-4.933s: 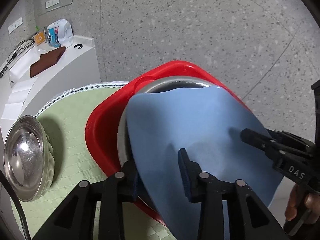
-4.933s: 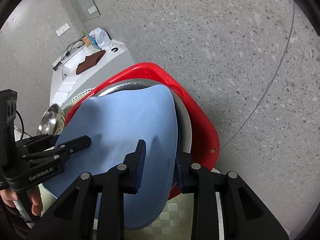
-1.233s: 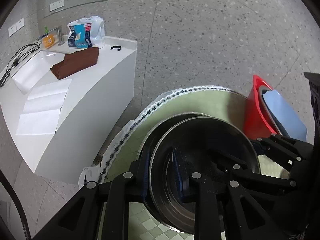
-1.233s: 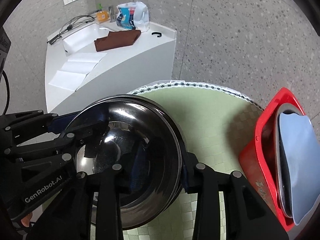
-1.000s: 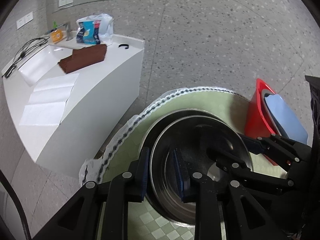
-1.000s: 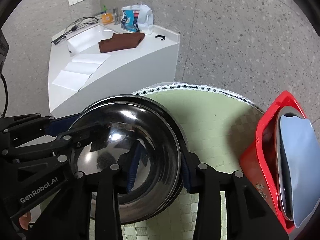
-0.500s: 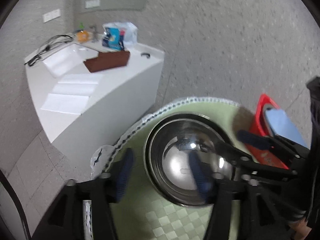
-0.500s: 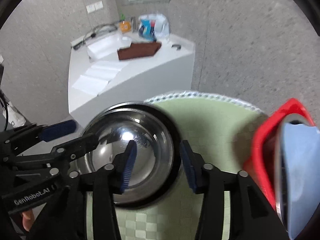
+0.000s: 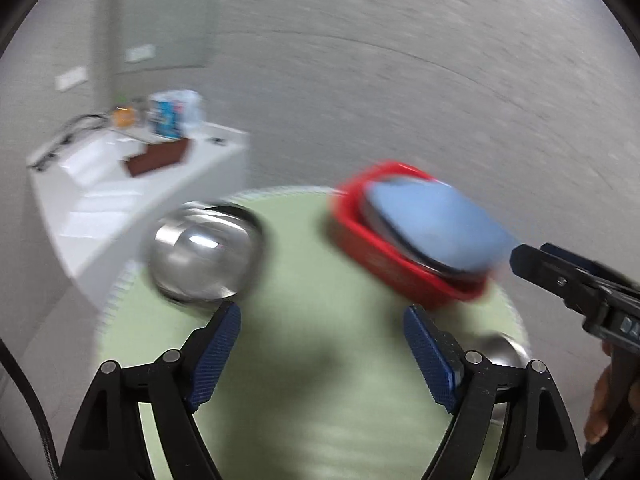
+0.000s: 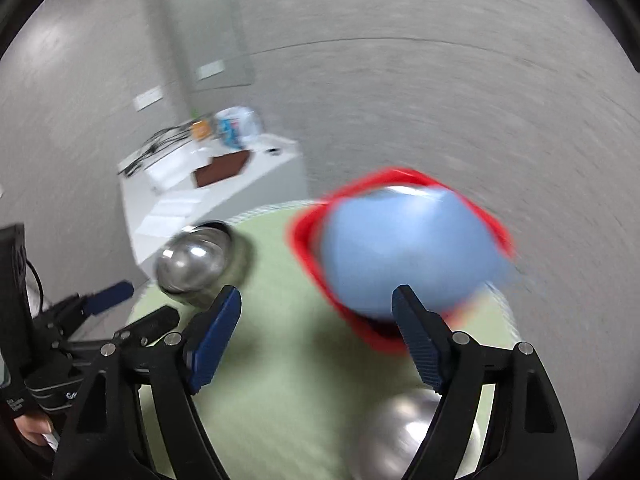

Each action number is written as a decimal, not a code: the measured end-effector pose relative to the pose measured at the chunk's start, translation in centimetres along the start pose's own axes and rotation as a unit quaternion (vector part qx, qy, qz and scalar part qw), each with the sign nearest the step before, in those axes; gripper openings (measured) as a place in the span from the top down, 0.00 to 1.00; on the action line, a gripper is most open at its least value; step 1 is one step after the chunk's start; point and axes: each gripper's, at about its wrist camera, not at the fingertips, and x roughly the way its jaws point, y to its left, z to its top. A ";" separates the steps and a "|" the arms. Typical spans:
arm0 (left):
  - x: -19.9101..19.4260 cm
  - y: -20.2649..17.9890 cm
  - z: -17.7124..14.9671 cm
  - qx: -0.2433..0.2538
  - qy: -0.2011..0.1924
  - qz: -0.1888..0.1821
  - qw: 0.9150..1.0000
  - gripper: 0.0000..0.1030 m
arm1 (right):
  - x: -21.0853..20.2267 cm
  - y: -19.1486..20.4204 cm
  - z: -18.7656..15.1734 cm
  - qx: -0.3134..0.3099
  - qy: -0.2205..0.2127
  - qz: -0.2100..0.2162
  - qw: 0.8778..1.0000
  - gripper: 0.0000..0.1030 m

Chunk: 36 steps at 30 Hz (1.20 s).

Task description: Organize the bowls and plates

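While both frames are smeared by motion blur, the left gripper [image 9: 322,330] stands with its jaws spread wide, having just been opening, and nothing lies between its blue pads [image 9: 216,354]; only the green cloth of the round table [image 9: 304,392] shows in the gap. Likewise the right gripper [image 10: 316,310] has its jaws wide, also just opened, with nothing between them. Beyond the left gripper, at the table's far left edge, sit the stacked steel bowls [image 9: 204,252], apart from both grippers. At the far right edge stands the red basin [image 9: 404,272], holding a steel dish under a tilted blue plate [image 9: 432,228] that overhangs the rim. 1 more steel bowl [image 10: 404,432] rests near the table's near right edge, partly hidden behind the right gripper's finger. Past the table stands a white counter [image 9: 120,200] with a brown cloth [image 9: 158,160] and a packet on it.
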 end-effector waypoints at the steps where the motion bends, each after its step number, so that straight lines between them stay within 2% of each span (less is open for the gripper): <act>1: 0.4 -1.0 -0.5 0.006 0.009 -0.005 1.000 0.23 | -0.6 -1.5 -0.8 0.014 0.003 -0.009 1.000 0.23; 5: 2.9 -5.6 -3.3 0.022 0.058 -0.037 0.997 0.23 | -1.3 -6.7 -4.9 0.050 0.034 -0.052 0.997 0.23; 10: 6.5 -9.7 -5.2 0.036 0.114 -0.059 0.991 0.28 | 1.4 -9.5 -8.7 0.075 0.094 -0.048 0.992 0.23; 13: 8.3 -10.8 -5.8 0.041 0.140 -0.057 0.988 0.40 | 2.9 -10.2 -10.2 0.091 0.119 -0.038 0.988 0.30; 15: 9.3 -11.4 -6.3 0.046 0.159 -0.063 0.984 0.62 | 3.6 -10.4 -10.8 0.103 0.131 -0.028 0.986 0.36; 16: 10.1 -11.3 -6.0 0.049 0.166 -0.065 0.983 0.67 | 4.1 -10.5 -11.0 0.107 0.138 -0.024 0.984 0.42; 17: 10.7 -11.3 -5.7 0.052 0.173 -0.067 0.981 0.78 | 4.4 -10.5 -11.1 0.110 0.144 -0.023 0.983 0.46; 18: 11.2 -11.2 -5.6 0.053 0.178 -0.072 0.980 0.89 | 4.8 -10.7 -11.4 0.118 0.152 -0.019 0.981 0.57; 19: 11.3 -11.6 -5.7 0.057 0.181 -0.082 0.978 0.89 | 5.1 -10.9 -11.5 0.131 0.160 -0.008 0.978 0.71; 20: 11.4 -11.5 -5.3 0.060 0.179 -0.088 0.978 0.90 | 5.3 -11.1 -11.7 0.140 0.163 0.003 0.977 0.82; 21: 11.3 -11.6 -5.2 0.067 0.176 -0.093 0.978 0.90 | 5.3 -10.9 -11.7 0.140 0.164 0.005 0.976 0.86; 24: 10.0 -10.7 -4.6 0.089 0.157 -0.092 0.979 0.90 | 4.2 -9.4 -11.0 0.122 0.154 0.002 0.981 0.86; 28: 7.1 -7.8 -3.1 0.078 0.128 -0.105 0.983 0.90 | 2.6 -6.6 -8.7 0.099 0.135 0.018 0.986 0.86; 31: 4.2 -4.3 -1.2 0.064 0.095 -0.108 0.988 0.90 | 2.1 -3.4 -6.6 0.087 0.117 0.035 0.989 0.86; 36: 1.0 2.0 1.8 0.041 0.057 -0.084 0.994 0.90 | 3.6 3.6 -2.5 0.046 0.096 0.063 0.992 0.86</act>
